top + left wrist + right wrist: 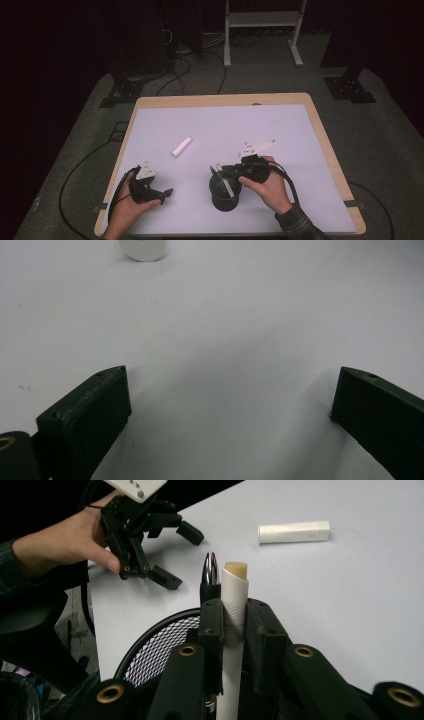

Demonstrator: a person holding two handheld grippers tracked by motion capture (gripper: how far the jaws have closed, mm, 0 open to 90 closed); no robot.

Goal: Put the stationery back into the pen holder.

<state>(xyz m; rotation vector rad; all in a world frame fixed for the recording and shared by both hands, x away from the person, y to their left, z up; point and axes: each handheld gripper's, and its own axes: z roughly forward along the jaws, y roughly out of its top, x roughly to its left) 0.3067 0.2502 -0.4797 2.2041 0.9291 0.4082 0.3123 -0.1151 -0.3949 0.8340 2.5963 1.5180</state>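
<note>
Your right gripper (pixel 234 625) has its fingers (pixel 212 625) clamped on a white tube (pixel 235 595) with a tan, slanted tip, held upright between the pads with the tip poking out above them. Right beside the tube, also rising past the fingers, stands a dark pen (pixel 210 572) with a shiny metal end; you cannot tell from the right gripper view whether the fingers pinch it as well. Both sit at the mouth of a black mesh cup (pixel 155 647), whose rim curves just below and to the left of the fingers. In the high view the right gripper (pixel 220 172) lies over that mesh cup (pixel 223 197) near the front middle of the table (pixel 280 130), your right hand (pixel 270 182) wrapped around its body. Your left gripper (pixel 227 405) has its fingers (pixel 95 410) wide apart with nothing between them, only bare table surface. In the high view the left gripper (pixel 167 192) rests low at the front left of the table, held in your left hand (pixel 130 205), well apart from the cup. A white cap (pixel 181 146) lies on its side on the table, farther back between the two grippers, touching neither; its round end shows at the top of the left gripper view (pixel 143 249).
</note>
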